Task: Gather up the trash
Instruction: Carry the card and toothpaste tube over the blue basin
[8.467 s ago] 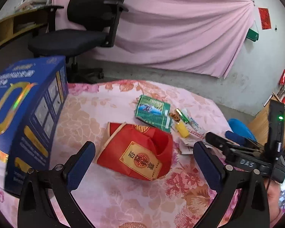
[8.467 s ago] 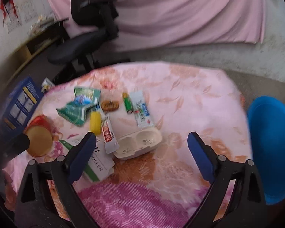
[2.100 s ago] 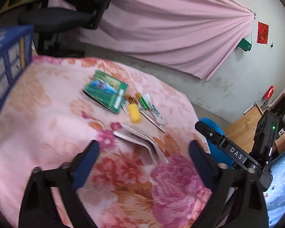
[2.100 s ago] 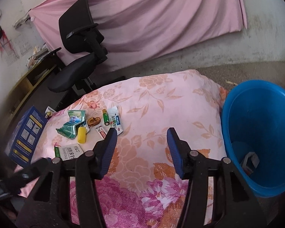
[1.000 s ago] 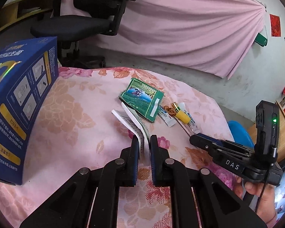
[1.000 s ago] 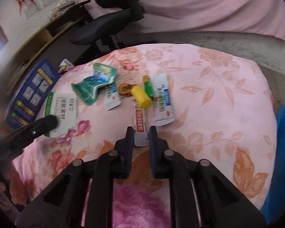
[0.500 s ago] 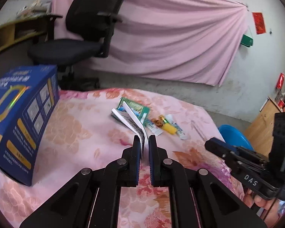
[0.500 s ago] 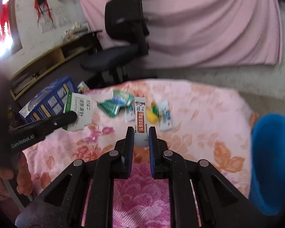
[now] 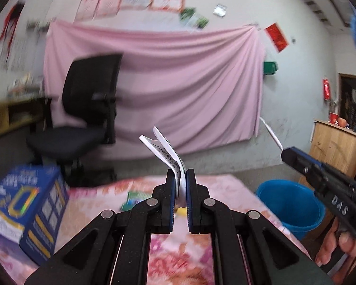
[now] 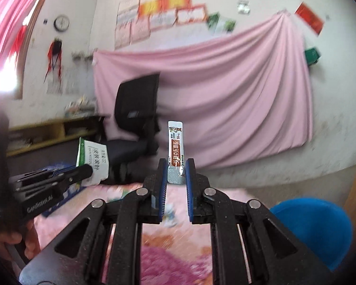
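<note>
Since half a second ago both grippers have been tilted up: the views now take in the back wall, and both held items are raised clear of the worktop [image 9: 187,256].

Left gripper [image 9: 178,178]: jaws nearly shut, clamped on the lower edge of a flattened white carton [image 9: 166,152], which splays upward in two flaps. Its green-edged printed face is seen from the right wrist view [image 10: 92,160], beside that gripper's tip [image 10: 84,169].

Right gripper [image 10: 176,169]: jaws narrow, clamped on the crimped end of a white-and-brown tube [image 10: 175,146] standing upright. From the left wrist view only the tube's thin edge is seen [image 9: 271,135], past the right gripper's tip [image 9: 288,154].

A blue box [image 9: 28,211] stands on the worktop at left. Small litter [image 9: 133,198] behind the jaws is blurred and mostly hidden; the items cannot be told apart. The blue bin [image 9: 290,210] sits off the right edge, its contents not visible; it is cut off by the frame in the right wrist view [image 10: 320,228].

Further back: a black office chair [image 9: 87,109], a pink cloth [image 9: 189,90] on the wall, blurred posters above.
</note>
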